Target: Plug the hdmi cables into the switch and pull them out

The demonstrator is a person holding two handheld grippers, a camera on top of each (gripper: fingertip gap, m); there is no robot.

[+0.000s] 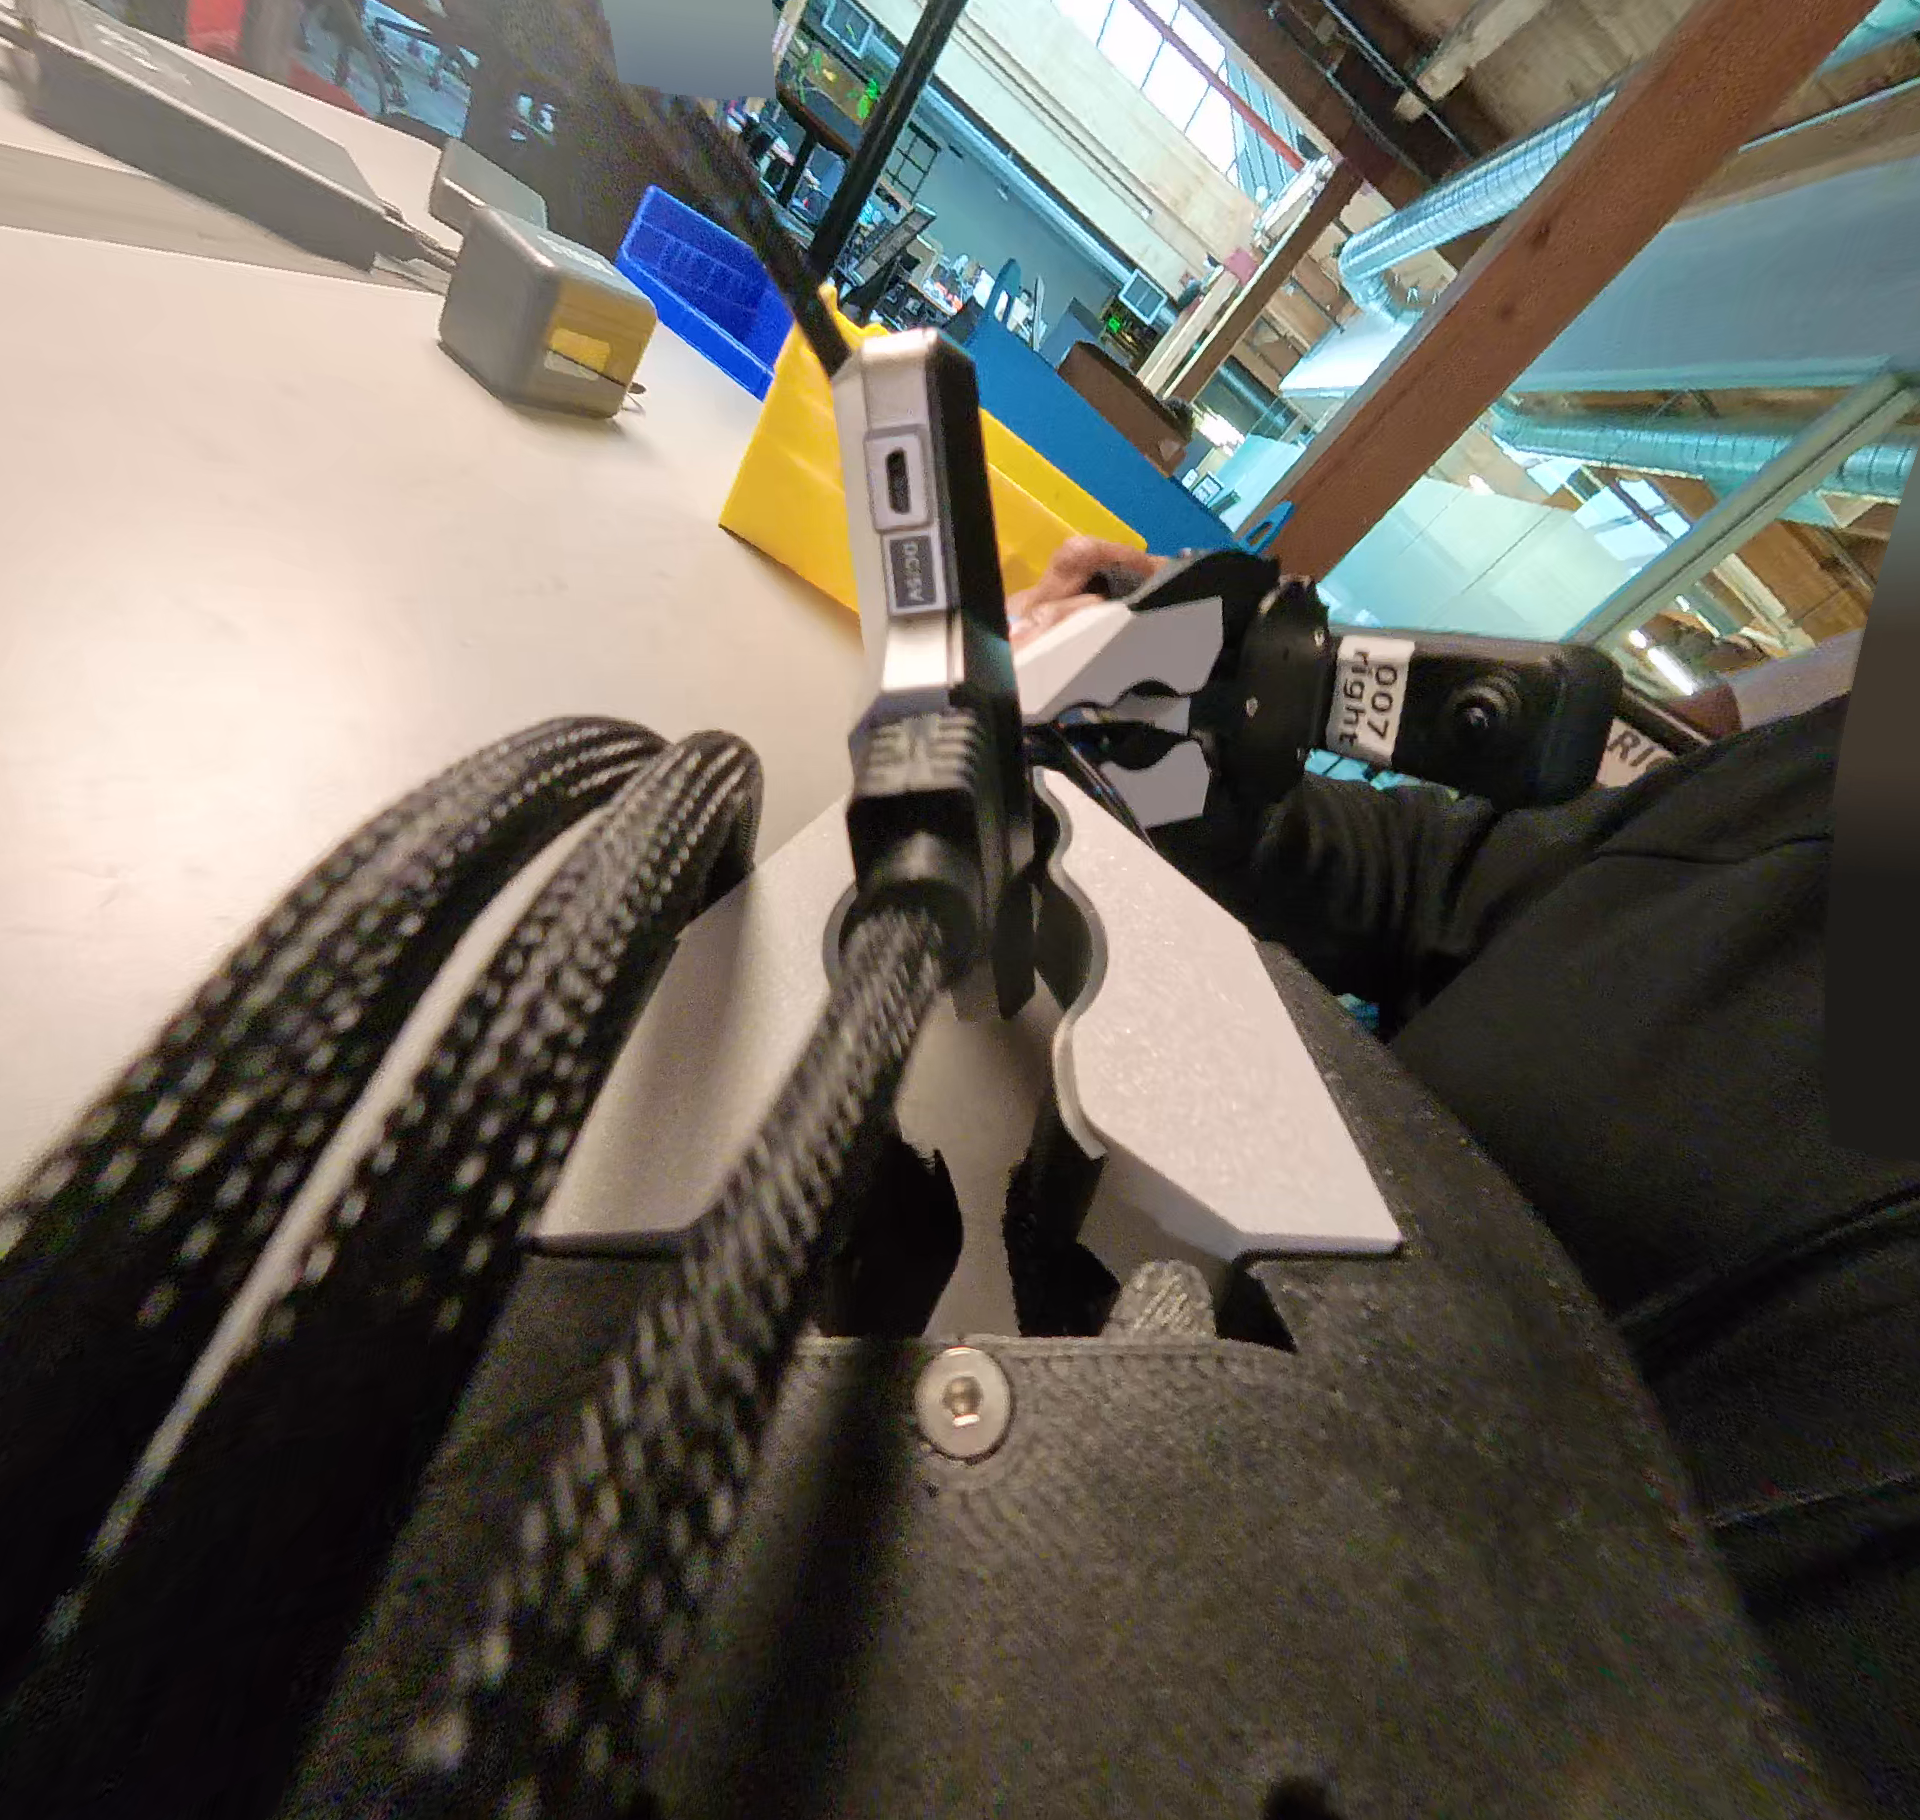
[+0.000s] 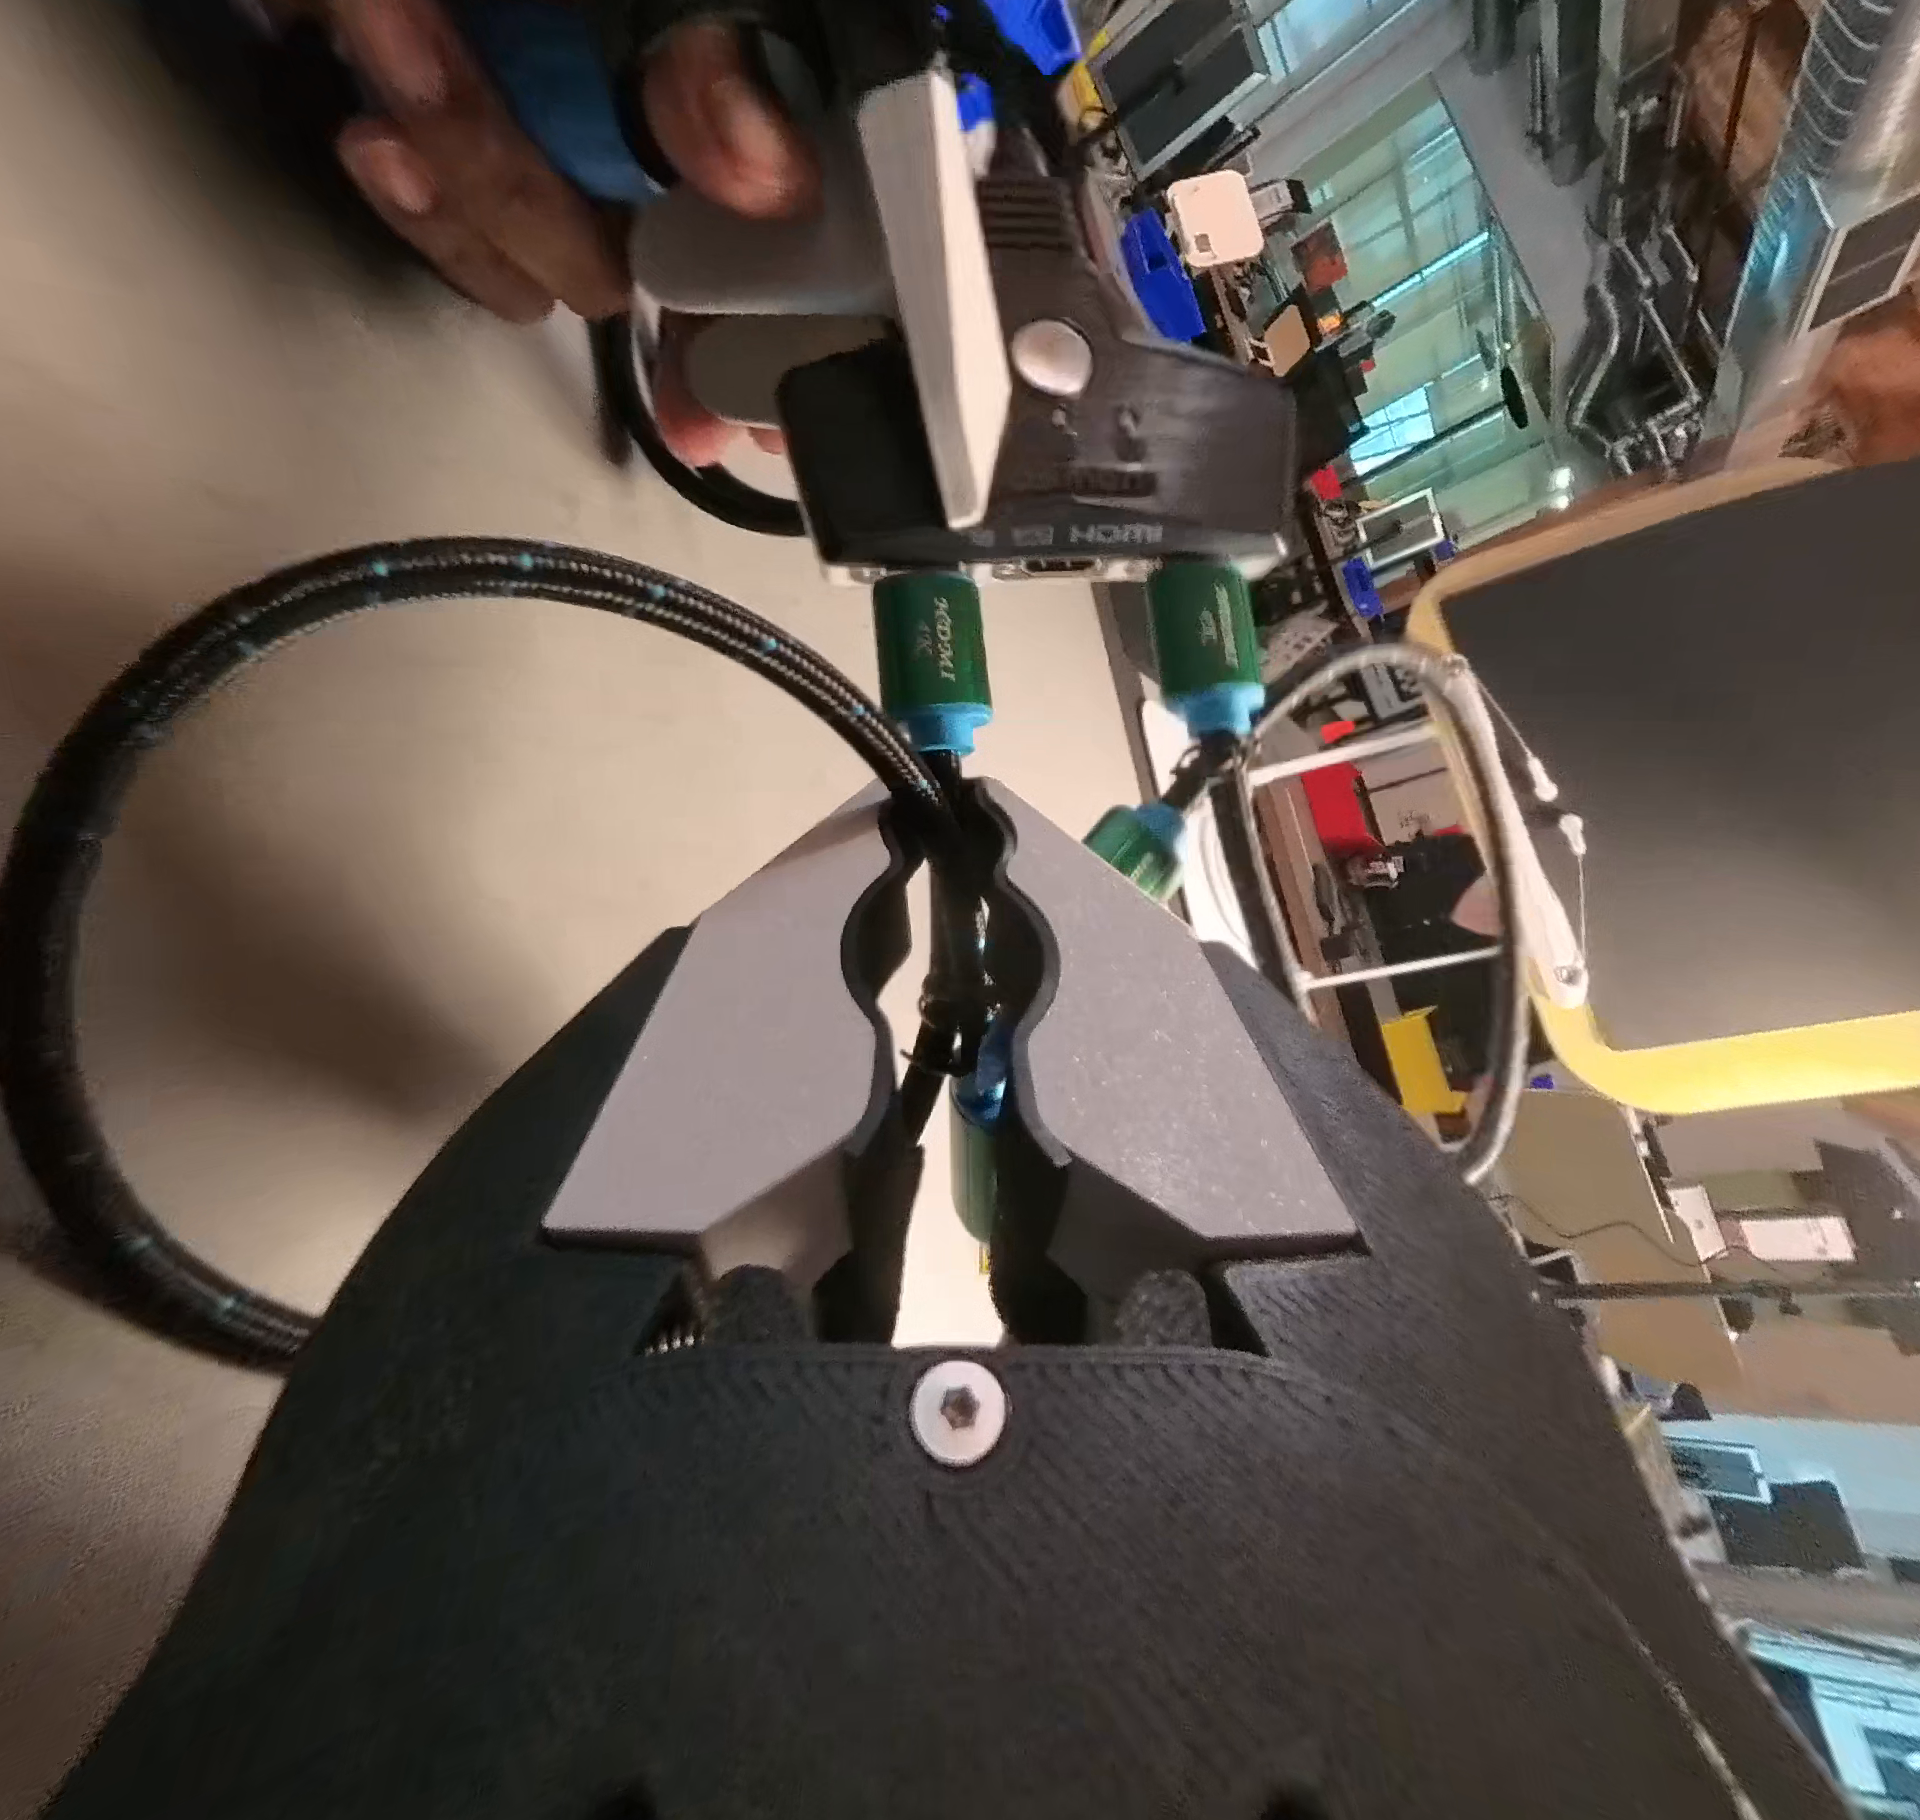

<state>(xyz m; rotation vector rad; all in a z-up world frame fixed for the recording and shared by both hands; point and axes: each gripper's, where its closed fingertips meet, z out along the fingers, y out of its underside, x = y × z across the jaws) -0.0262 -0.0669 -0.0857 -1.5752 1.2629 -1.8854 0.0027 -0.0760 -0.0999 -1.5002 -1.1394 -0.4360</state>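
In the left wrist view my left gripper (image 1: 1006, 840) is shut on the lower edge of the silver and black switch (image 1: 920, 523) and holds it above the table. A black braided cable (image 1: 582, 1022) is plugged into the switch's underside and loops back over my left finger. In the right wrist view my right gripper (image 2: 951, 820) is shut on a black braided cable (image 2: 436, 575) just below its green connector (image 2: 930, 648). That connector sits in the switch (image 2: 1122, 440). A second green connector (image 2: 1205, 632) is plugged in beside it. The left gripper (image 2: 935, 399) clamps the switch from above.
On the pale table (image 1: 312, 544) stand a grey box with a yellow face (image 1: 540, 326), a blue bin (image 1: 707, 279), a yellow bin (image 1: 800, 471) and a flat dark device (image 1: 187, 129). The right gripper (image 1: 1049, 710) is just behind the switch. A loose green connector (image 2: 1138, 840) hangs nearby.
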